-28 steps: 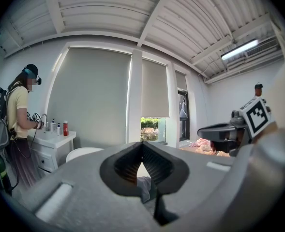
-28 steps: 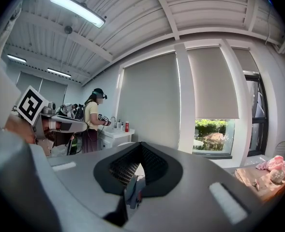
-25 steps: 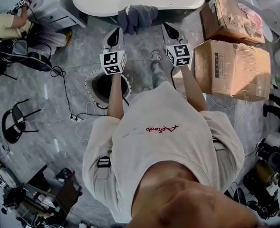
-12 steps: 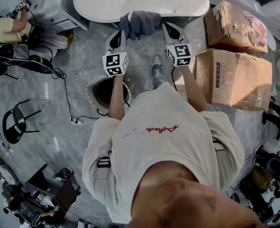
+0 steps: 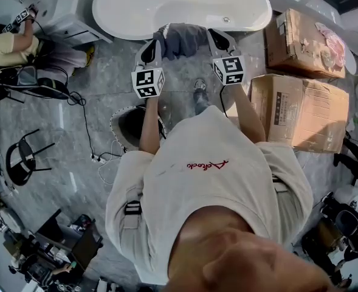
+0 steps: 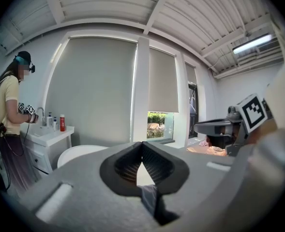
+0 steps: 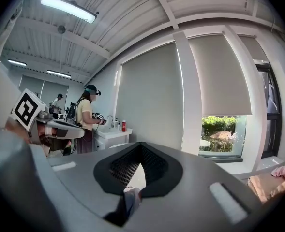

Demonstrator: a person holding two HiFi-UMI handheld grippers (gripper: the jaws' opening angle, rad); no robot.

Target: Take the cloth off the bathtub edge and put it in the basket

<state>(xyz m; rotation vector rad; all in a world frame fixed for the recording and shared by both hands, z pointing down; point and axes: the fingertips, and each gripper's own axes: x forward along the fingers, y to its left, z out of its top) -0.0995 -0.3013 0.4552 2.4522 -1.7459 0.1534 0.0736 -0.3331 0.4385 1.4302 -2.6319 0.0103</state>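
Head view: white bathtub (image 5: 182,8) across the top of frame. Grey cloth (image 5: 180,38) draped over its near edge, hanging down the outside toward the grey stone floor (image 5: 69,181). The person stands facing the tub with both arms stretched forward.

Left gripper (image 5: 149,46) sits just beside the cloth's left side and right gripper (image 5: 217,38) just beside its right side, so the cloth hangs between the two. Whether either tip touches the fabric cannot be told from above.

Left gripper view: jaws together with the tips meeting and nothing clamped. A strip of grey fabric shows low through the slit behind the tips, with white tub above it. The right gripper shows at the right edge of this view.

Right gripper view: same picture, jaws closed tip to tip and holding nothing. A bit of cloth shows low in the slit. The left gripper shows at the left edge.

Basket (image 5: 113,121) is on the floor under the person's left forearm. It is round with a pale rim and dark inside, and stands near the tub but apart from it.

Two cardboard boxes (image 5: 303,111) are stacked to the right of the tub. A second person (image 5: 11,32) stands at a white vanity (image 5: 66,8) at upper left. A black chair (image 5: 20,160) is at far left, and a cable (image 5: 87,123) trails across the floor.
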